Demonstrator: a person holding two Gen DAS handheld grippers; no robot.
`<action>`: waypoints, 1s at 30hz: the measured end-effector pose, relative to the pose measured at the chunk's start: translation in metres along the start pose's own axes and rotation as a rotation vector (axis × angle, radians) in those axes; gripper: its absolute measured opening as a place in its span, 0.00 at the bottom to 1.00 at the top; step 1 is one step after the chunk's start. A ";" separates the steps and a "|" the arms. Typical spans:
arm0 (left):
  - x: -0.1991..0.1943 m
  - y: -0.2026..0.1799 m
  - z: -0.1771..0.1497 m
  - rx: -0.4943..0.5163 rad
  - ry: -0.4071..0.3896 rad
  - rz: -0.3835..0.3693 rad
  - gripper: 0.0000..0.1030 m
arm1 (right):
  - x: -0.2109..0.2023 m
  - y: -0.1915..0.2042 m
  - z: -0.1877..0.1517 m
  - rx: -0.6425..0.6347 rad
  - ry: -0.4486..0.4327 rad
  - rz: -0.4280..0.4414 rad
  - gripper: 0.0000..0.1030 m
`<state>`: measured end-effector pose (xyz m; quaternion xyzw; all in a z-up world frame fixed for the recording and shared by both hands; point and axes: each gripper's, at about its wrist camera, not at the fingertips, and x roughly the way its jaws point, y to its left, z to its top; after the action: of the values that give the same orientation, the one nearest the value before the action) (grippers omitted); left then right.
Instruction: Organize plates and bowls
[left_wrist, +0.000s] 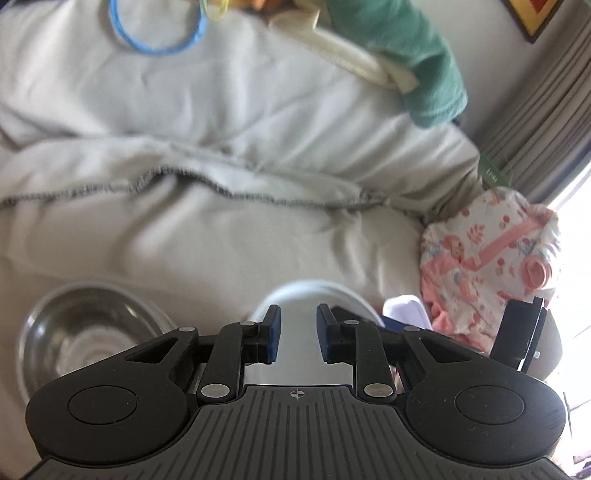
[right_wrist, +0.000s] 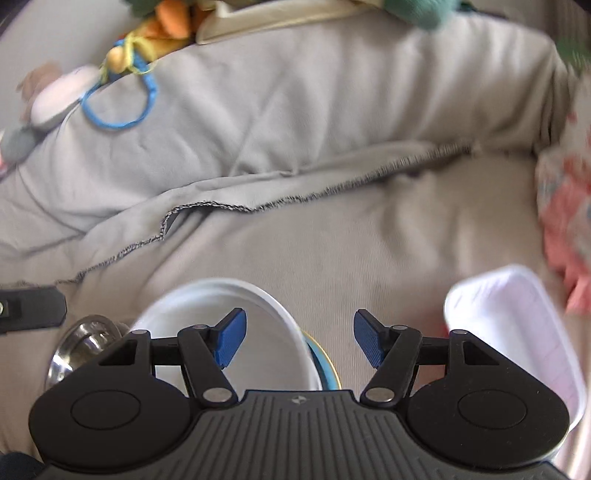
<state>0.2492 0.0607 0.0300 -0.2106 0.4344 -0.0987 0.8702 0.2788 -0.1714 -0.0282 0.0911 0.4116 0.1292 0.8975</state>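
While nothing is being gripped, one steel bowl (left_wrist: 88, 332), one white plate (right_wrist: 236, 332) over a blue-rimmed one (right_wrist: 325, 365), and one white tray (right_wrist: 517, 332) are being shown on the beige sofa (left_wrist: 221, 240). The left gripper (left_wrist: 298, 334) fingers are being kept narrow, the right gripper (right_wrist: 299, 339) fingers half open.

Pale grey-beige sofa cover (left_wrist: 221, 122) w/ dark speckled stitched hem. Shiny silver round steel bowl (left_wrist: 88, 328). White round plate (right_wrist: 236, 306) over a blue-and-yellow-rimmed dish (right_wrist: 325, 369). White rectangular plastic tray (right_wrist: 524, 325). Pink-and-white floral print cloth (left_wrist: 487, 254). Teal green towel (left_wrist: 413, 55). Bright blue plastic ring (left_wrist: 155, 33). Black grippers w/ blue pads (left_wrist: 275, 332).
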 end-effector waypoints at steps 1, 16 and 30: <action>0.005 0.002 -0.001 -0.014 0.021 0.001 0.22 | 0.002 -0.004 -0.004 0.019 -0.003 0.007 0.63; 0.026 0.015 0.002 -0.088 0.074 0.012 0.20 | 0.016 -0.019 -0.018 0.022 0.019 0.009 0.64; 0.044 0.021 -0.005 0.036 0.068 -0.019 0.19 | 0.025 -0.014 -0.027 -0.020 0.026 0.028 0.64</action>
<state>0.2717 0.0627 -0.0139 -0.1954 0.4598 -0.1221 0.8576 0.2759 -0.1755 -0.0668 0.0863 0.4209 0.1469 0.8910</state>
